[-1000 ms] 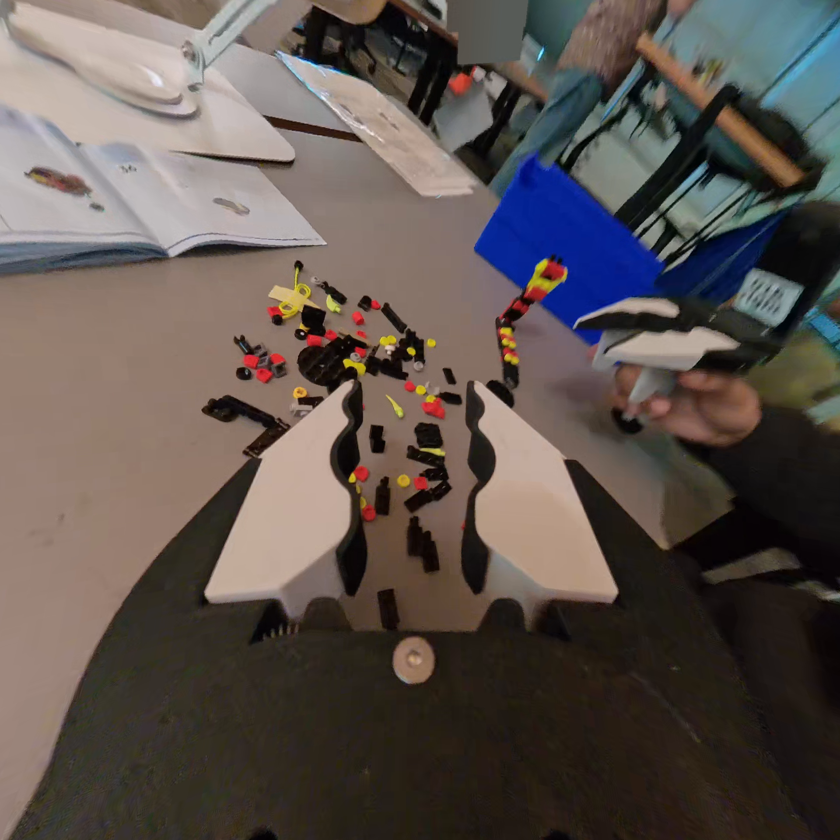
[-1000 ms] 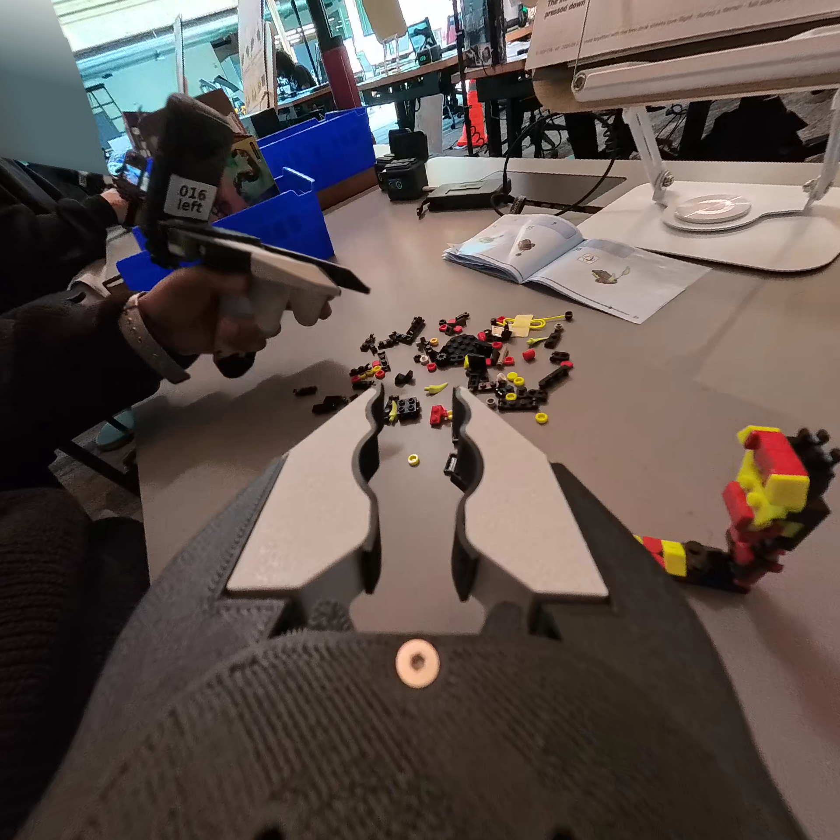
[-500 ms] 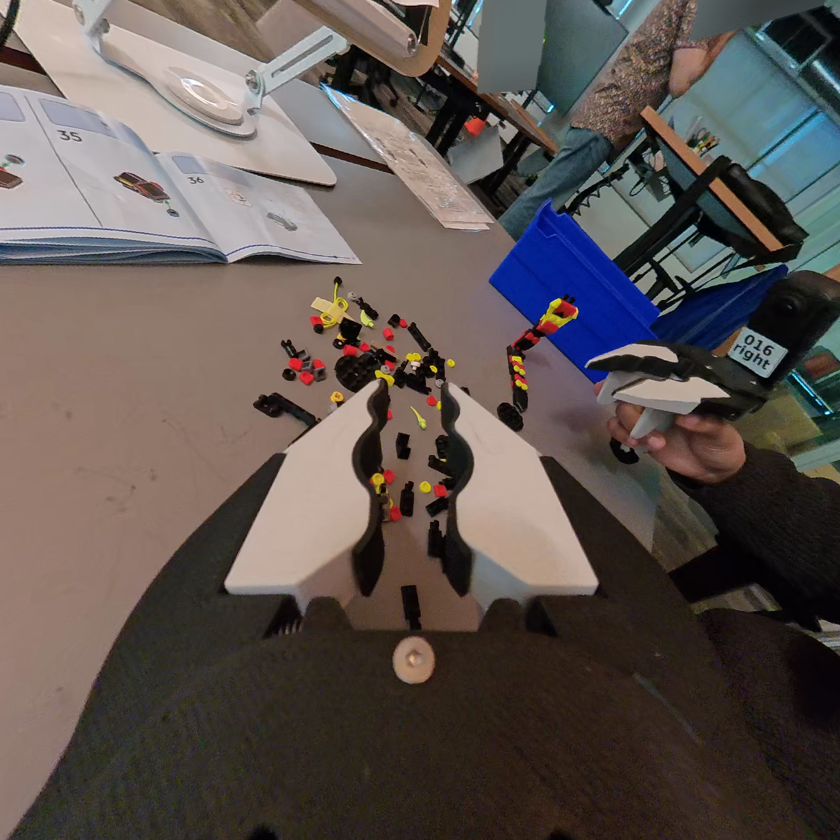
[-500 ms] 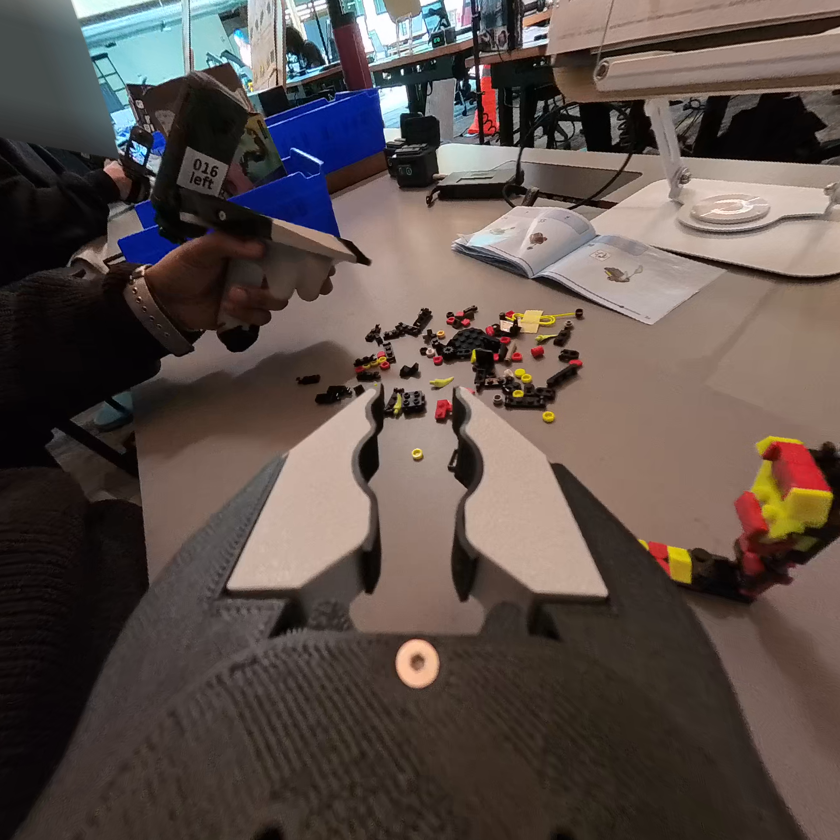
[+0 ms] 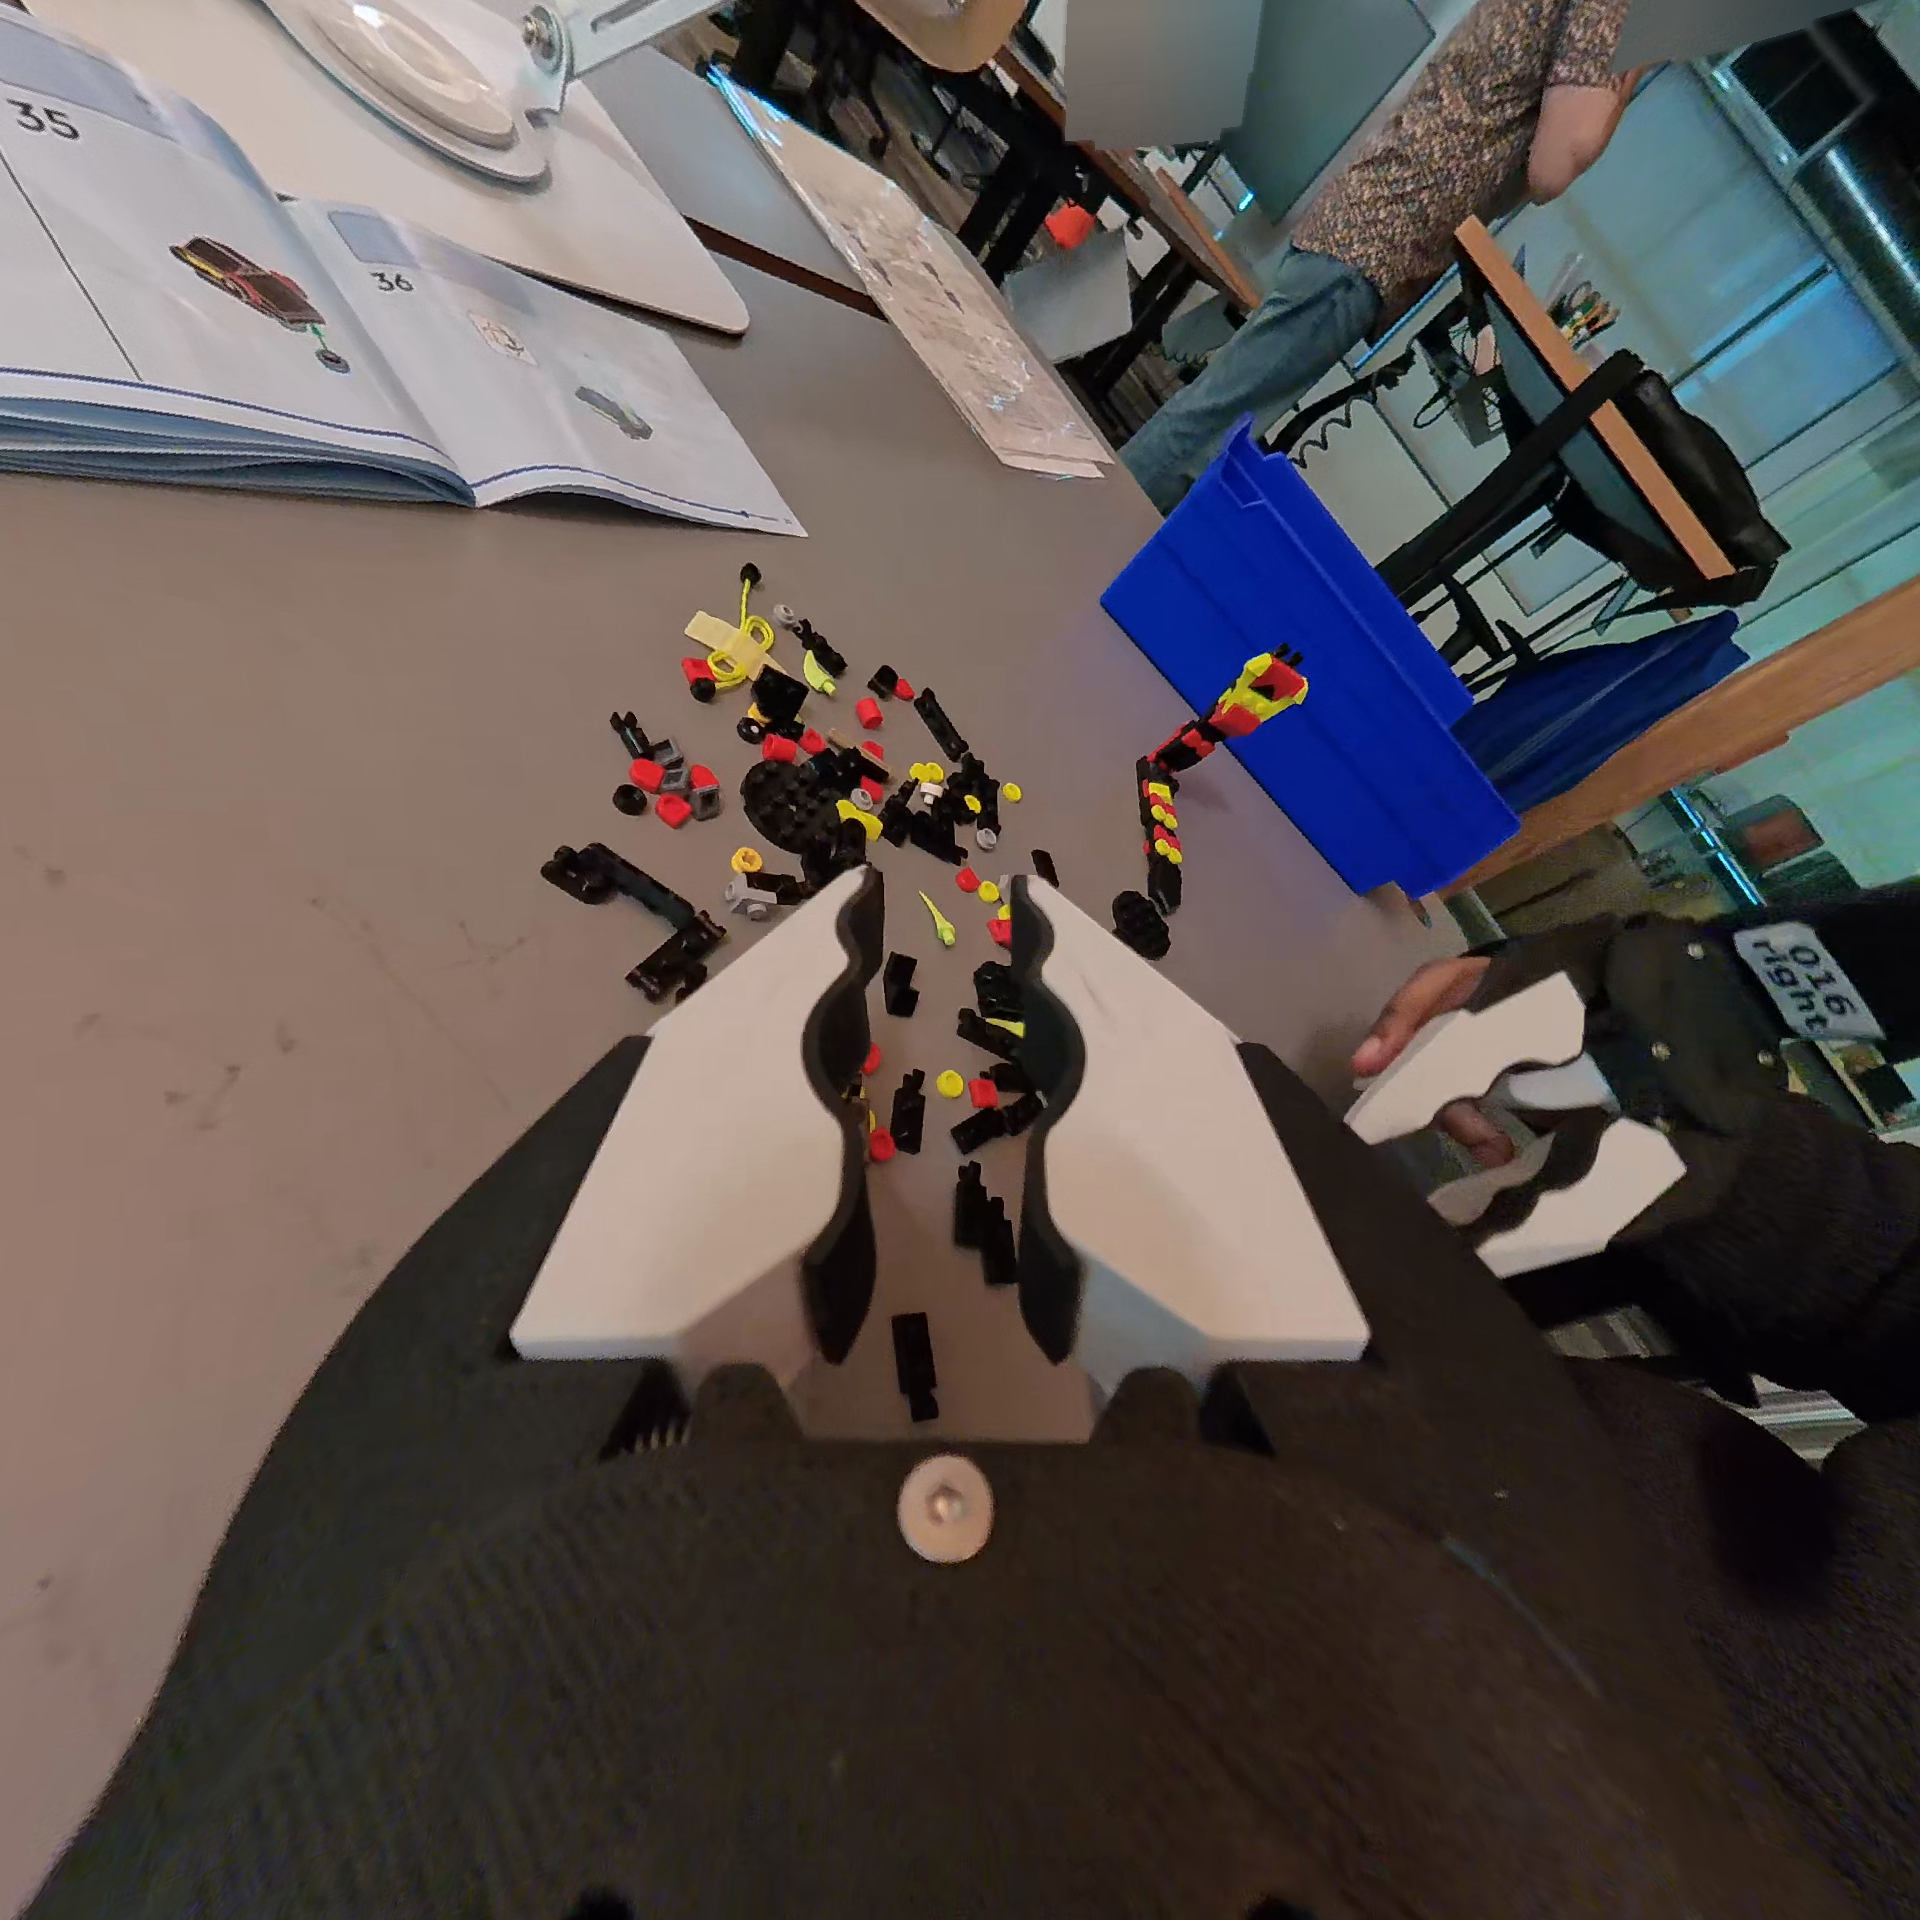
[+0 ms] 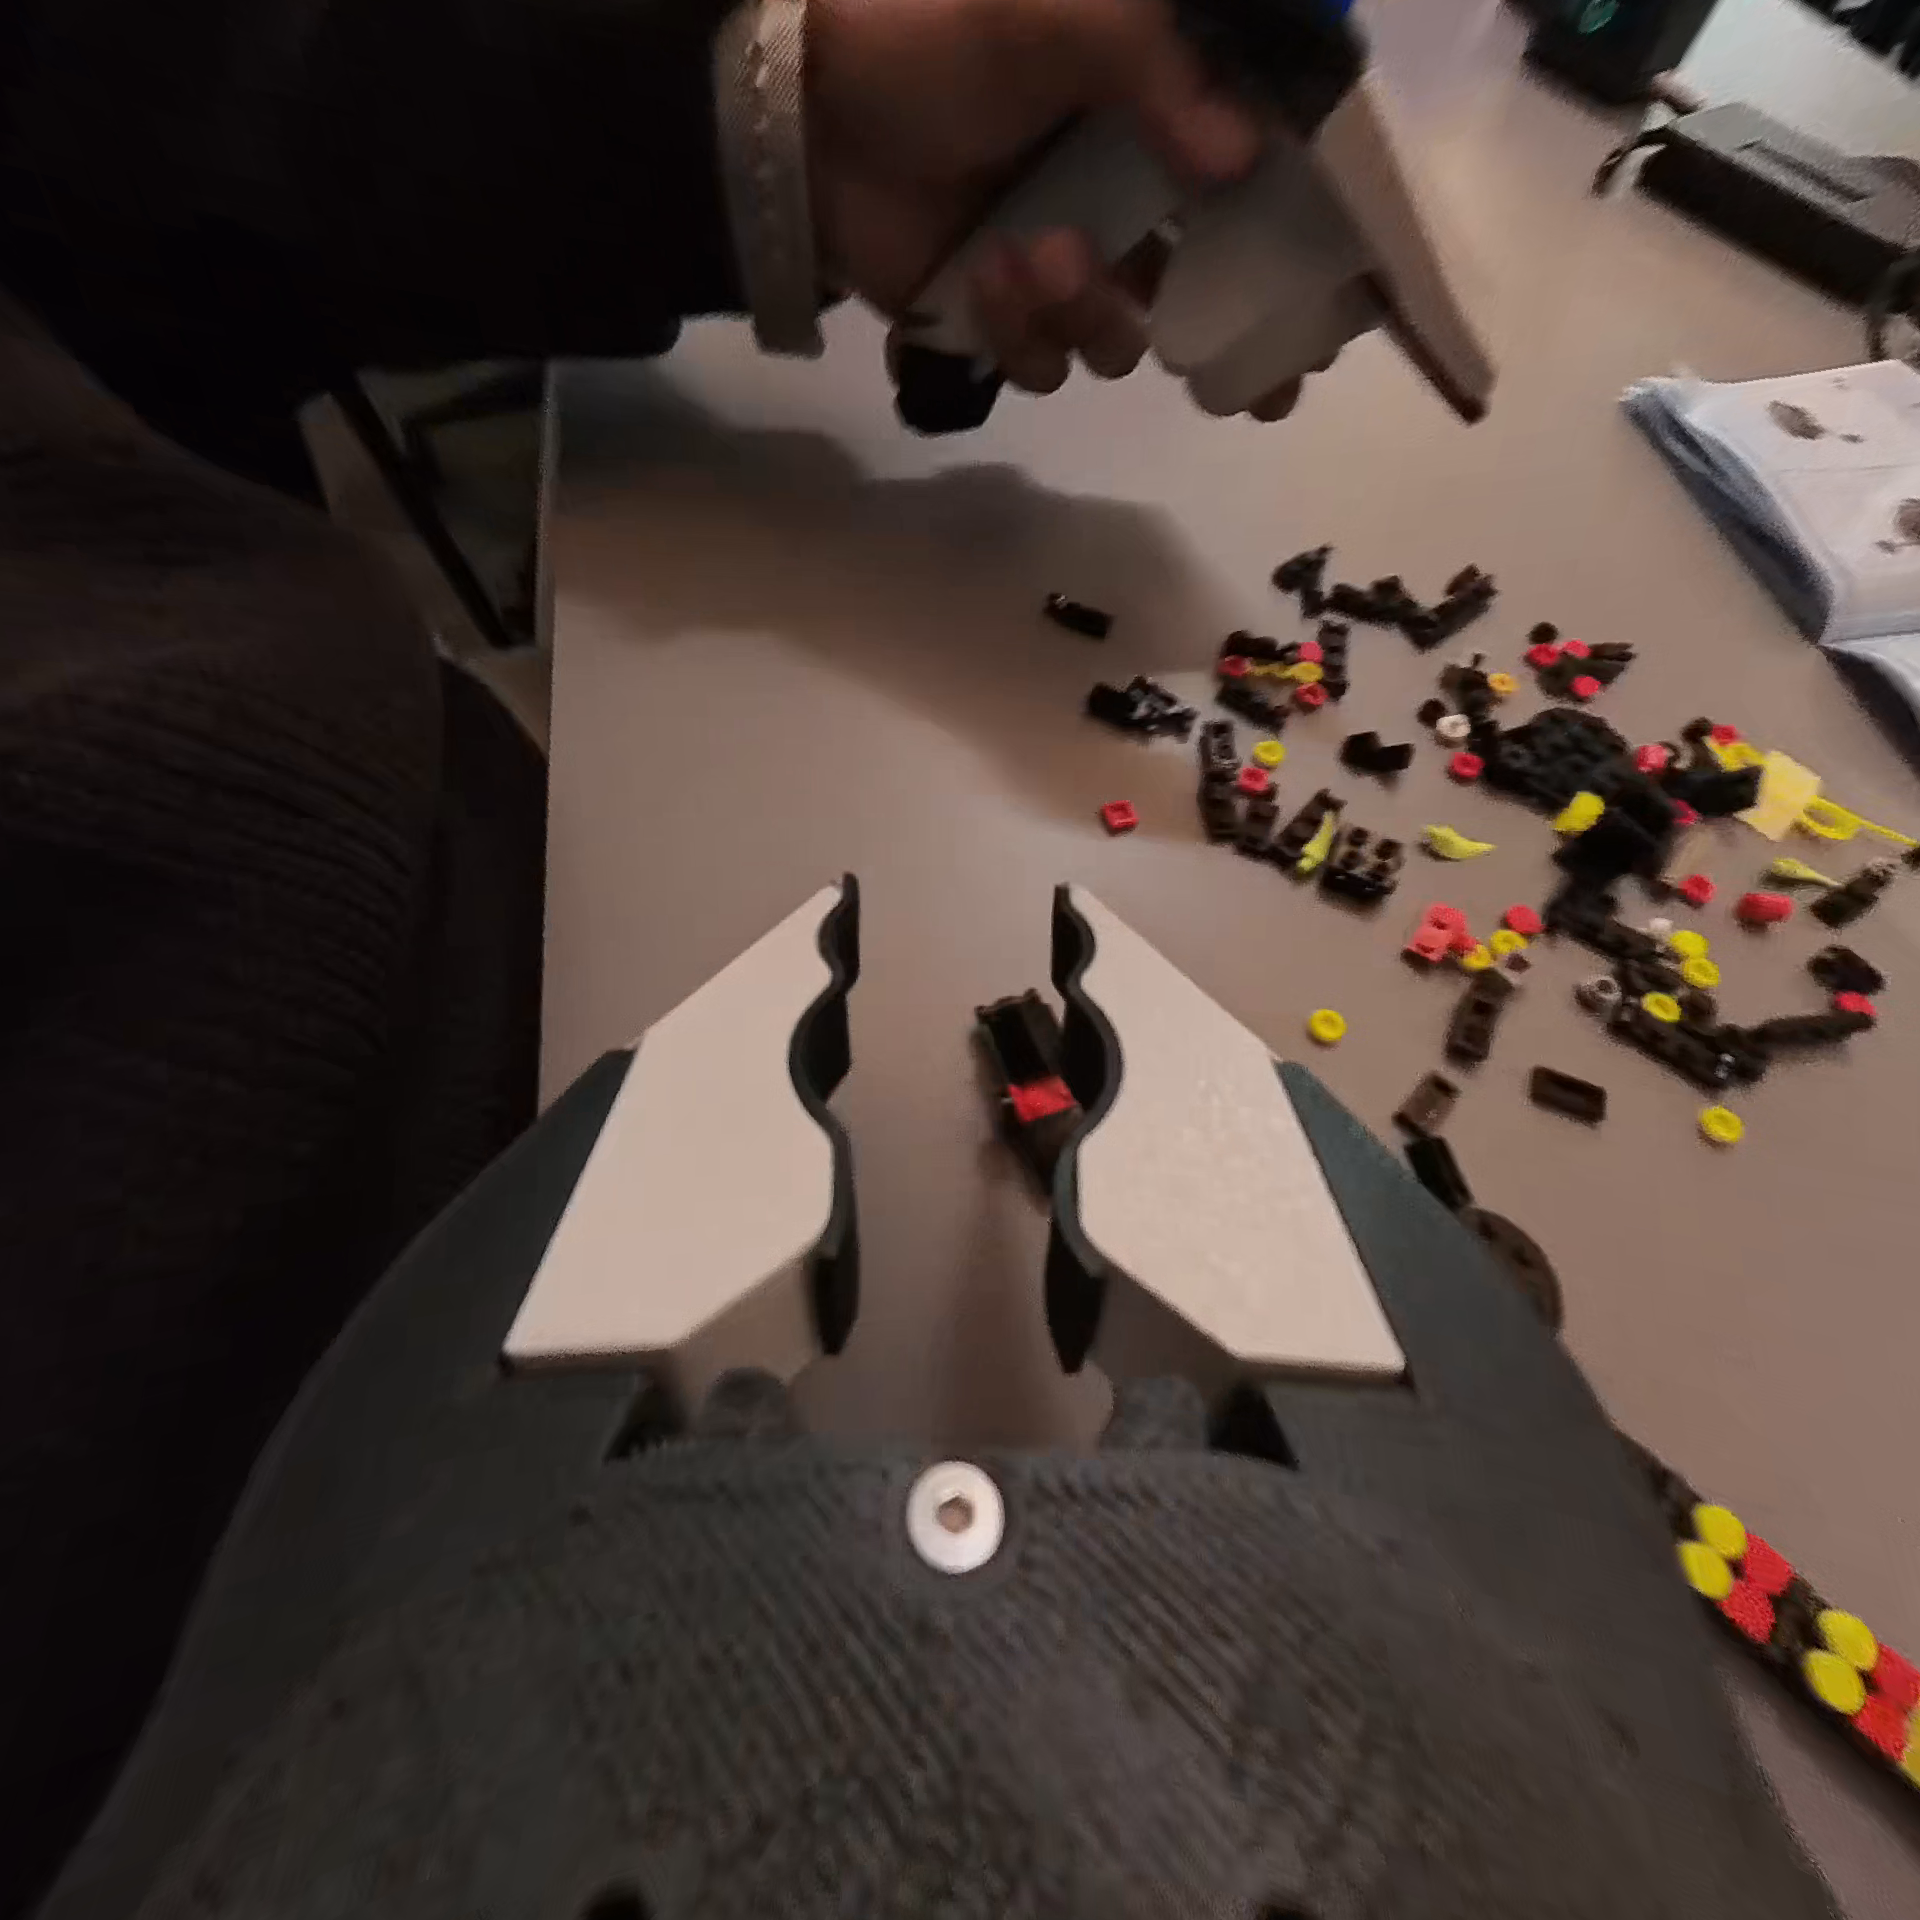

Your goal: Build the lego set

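The loose lego pieces (image 5: 873, 831), black, red and yellow, lie scattered on the grey table (image 5: 260, 935), filling the centre of the left wrist view; in the right wrist view the same scatter (image 6: 1538, 831) sits at about two o'clock from the frame's middle. The partly built model (image 5: 1195, 769), a long black strip studded with red and yellow, lies at three o'clock of the scatter in the left view, its far end raised toward the blue bin (image 5: 1309, 665). In the right view a stretch of it (image 6: 1808, 1631) shows at the five o'clock edge.

The left gripper (image 5: 943, 883) hovers over the near part of the scatter, its jaws parted by a narrow gap with nothing between them; small bricks on the table show through the gap. The right gripper (image 6: 954, 894) is somewhat wider apart and grips nothing. A small black piece with a red part (image 6: 1023, 1070) shows just beside the inner face of its right-hand finger; whether it touches the finger cannot be told.

The open instruction booklet (image 5: 312, 343) lies at eleven o'clock of the scatter, with a white stand base (image 5: 582, 239) beyond it. A person (image 5: 1403, 197) stands in the background at one o'clock.
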{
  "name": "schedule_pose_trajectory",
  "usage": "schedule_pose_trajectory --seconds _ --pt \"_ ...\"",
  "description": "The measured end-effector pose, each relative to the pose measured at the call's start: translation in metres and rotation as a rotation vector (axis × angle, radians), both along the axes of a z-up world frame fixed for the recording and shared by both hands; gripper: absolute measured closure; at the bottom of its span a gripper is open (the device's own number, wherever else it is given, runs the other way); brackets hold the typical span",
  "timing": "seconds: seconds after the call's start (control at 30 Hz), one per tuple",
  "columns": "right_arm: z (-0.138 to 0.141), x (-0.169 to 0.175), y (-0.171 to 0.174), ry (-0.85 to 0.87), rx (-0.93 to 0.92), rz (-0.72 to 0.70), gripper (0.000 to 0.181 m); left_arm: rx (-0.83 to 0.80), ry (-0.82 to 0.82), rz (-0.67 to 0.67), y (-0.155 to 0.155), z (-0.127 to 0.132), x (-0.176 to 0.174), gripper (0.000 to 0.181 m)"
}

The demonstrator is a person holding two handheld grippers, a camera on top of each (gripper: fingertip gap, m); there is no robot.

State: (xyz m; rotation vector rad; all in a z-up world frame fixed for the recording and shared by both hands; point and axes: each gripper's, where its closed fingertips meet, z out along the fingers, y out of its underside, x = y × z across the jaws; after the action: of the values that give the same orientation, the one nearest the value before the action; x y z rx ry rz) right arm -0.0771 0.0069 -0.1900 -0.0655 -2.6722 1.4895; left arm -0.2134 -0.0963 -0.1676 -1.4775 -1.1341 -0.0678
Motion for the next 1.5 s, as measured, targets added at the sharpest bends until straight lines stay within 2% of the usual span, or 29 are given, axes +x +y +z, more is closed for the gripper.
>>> schedule_pose_trajectory --seconds 0.2,0.4,0.47,0.6,0.73,0.9,1.1,1.33,1.5 --pt "-0.031 -0.001 0.001 0.145 0.195 -0.016 0.119 0.011 -0.019 -0.01 0.002 -0.002 0.001 0.158" --pt "-0.047 0.006 0.006 0.024 0.254 -0.011 0.107 0.023 -0.03 -0.01 0.002 -0.003 0.001 0.158" --pt "-0.05 0.011 0.007 -0.016 0.269 0.01 0.107 0.023 -0.029 -0.008 0.002 -0.003 0.001 0.158" --pt "-0.048 0.027 0.014 -0.041 0.296 0.126 0.141 0.034 -0.02 0.014 -0.001 0.001 -0.002 0.159" --pt "-0.05 0.031 0.019 -0.005 0.311 0.183 0.153 0.062 -0.034 0.016 -0.002 0.002 -0.002 0.159" --pt "-0.049 0.029 0.019 0.001 0.311 0.177 0.153 0.083 -0.052 0.014 -0.001 0.001 -0.002 0.159" --pt "-0.047 0.024 0.024 0.013 0.309 0.172 0.145 0.067 -0.053 0.002 0.002 -0.001 0.0 0.159" --pt "-0.047 0.006 0.036 -0.041 0.295 0.119 0.143 -0.008 -0.037 -0.024 0.009 -0.008 0.004 0.159" --pt "-0.048 -0.011 0.04 0.032 0.319 0.047 0.147 -0.081 -0.013 -0.048 0.013 -0.013 0.007 0.159"
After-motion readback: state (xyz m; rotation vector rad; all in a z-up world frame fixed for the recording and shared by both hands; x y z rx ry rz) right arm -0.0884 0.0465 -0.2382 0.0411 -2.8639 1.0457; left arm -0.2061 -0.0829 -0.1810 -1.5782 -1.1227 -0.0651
